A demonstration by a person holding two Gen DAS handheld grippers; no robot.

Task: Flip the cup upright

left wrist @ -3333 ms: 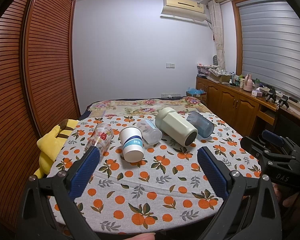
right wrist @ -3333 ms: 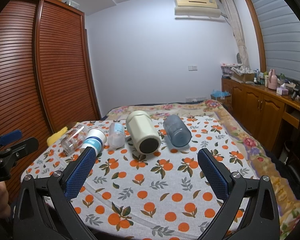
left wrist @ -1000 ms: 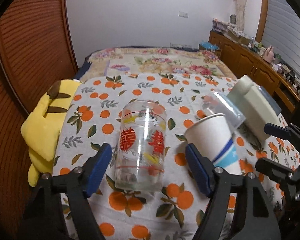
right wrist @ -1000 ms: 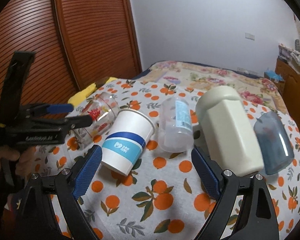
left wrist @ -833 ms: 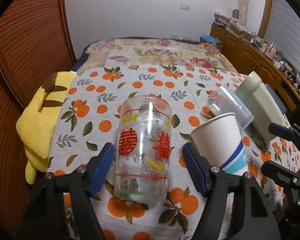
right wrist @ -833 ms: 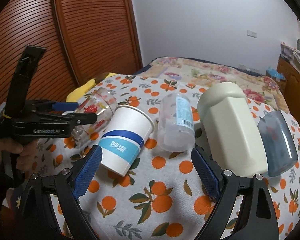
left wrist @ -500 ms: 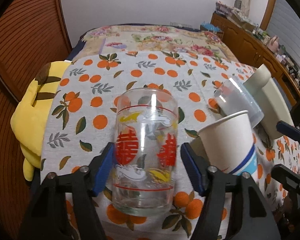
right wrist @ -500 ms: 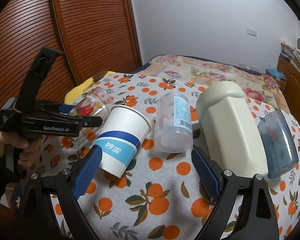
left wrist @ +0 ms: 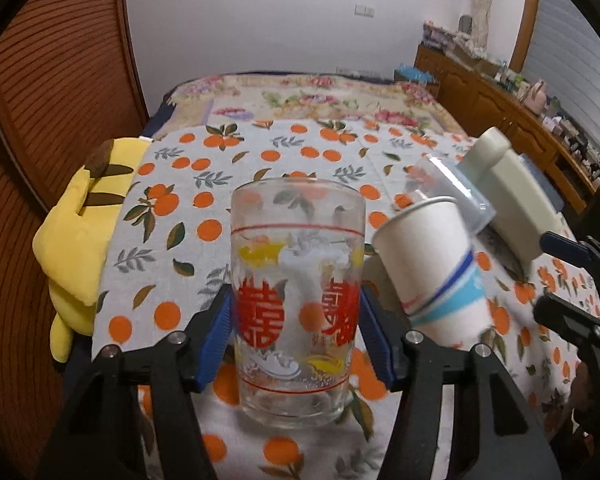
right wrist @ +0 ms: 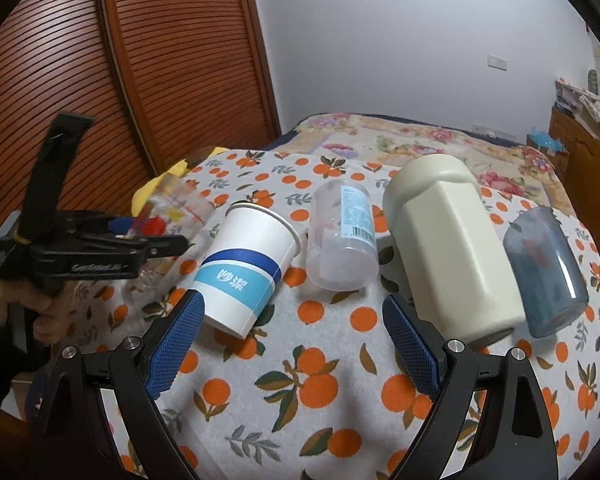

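The bed (right wrist: 300, 380), under a soft orange-print cloth, carries a row of tipped cups. At its left end the printed glass cup (left wrist: 296, 292), clear with red characters, is tilted with mouth far and thick base near, clamped between the left hand-held gripper (left wrist: 296, 328) pads that stood apart a moment ago. Right hand-held gripper (right wrist: 296, 344) hangs spread wide near the white paper cup (right wrist: 248, 268).

Five vessels in all: one printed glass cup (left wrist: 296, 300), one paper cup (right wrist: 248, 270), one clear plastic cup (right wrist: 342, 236), one cream container (right wrist: 452, 248), one blue tumbler (right wrist: 546, 270); one yellow plush (left wrist: 76, 236); two grippers, left gripper (left wrist: 296, 332) and right gripper (right wrist: 294, 350)
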